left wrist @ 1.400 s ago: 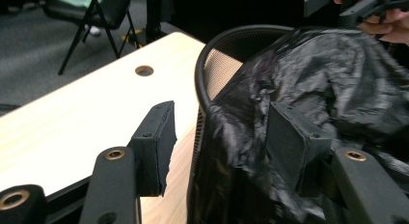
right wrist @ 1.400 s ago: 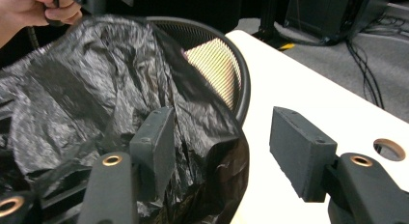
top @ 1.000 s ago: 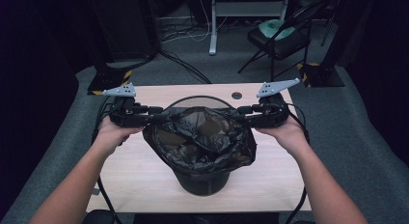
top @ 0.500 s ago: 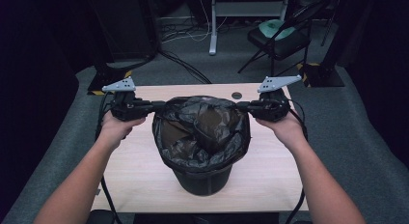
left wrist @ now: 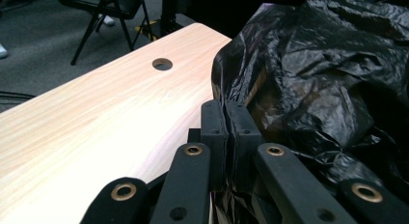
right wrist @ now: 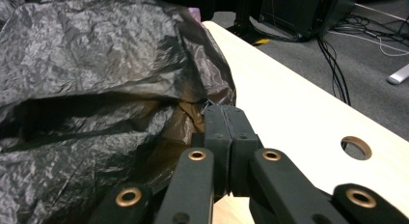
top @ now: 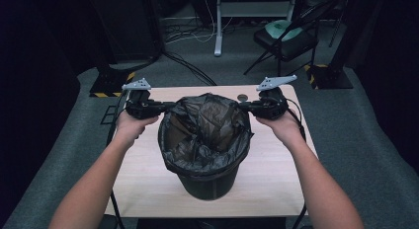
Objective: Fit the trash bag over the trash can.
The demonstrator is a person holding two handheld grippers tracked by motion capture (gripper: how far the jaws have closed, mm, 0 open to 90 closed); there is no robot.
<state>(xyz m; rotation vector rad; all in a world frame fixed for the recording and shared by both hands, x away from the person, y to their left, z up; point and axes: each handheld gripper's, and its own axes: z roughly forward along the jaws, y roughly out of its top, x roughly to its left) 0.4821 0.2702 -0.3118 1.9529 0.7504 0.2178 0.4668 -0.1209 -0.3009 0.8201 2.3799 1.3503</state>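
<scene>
Both tongs are clamped on the black bin bag, one at each side of its mouth.

High view: left gripper (top: 165, 106) sits at the left edge of the bag (top: 205, 133), held in the person's left hand (top: 129, 126); its jaws reach inward and meet the plastic at the rim. Right gripper (top: 243, 106) mirrors it on the far side, in the right hand (top: 282, 125). The two are well apart, with the bag's open mouth stretched between them. Bag lines a dark round bin (top: 207, 182) that stands upright near the middle of the pale wooden table (top: 148, 184); the plastic is draped over the bin's rim all round, crumpled inside. A small round hole (top: 242, 97) in the tabletop lies just behind the bag, near the right gripper. Beyond the table: grey carpet, cables, a folding chair (top: 284, 39).

Left gripper view: jaws pressed together, a thin fold of the bag (left wrist: 318, 74) pinched between the pads (left wrist: 213, 122). Bulk of the wrinkled plastic rises to the right of the jaws. Tabletop (left wrist: 96, 118) runs off to the left, with the hole (left wrist: 162, 64) farther along it.

Right gripper view: jaws likewise closed tight, a puckered bit of the bag (right wrist: 91, 64) caught at the pad tips (right wrist: 215, 122). Plastic bulges to the left; tabletop (right wrist: 289, 113) and hole (right wrist: 356, 147) lie to the right.
</scene>
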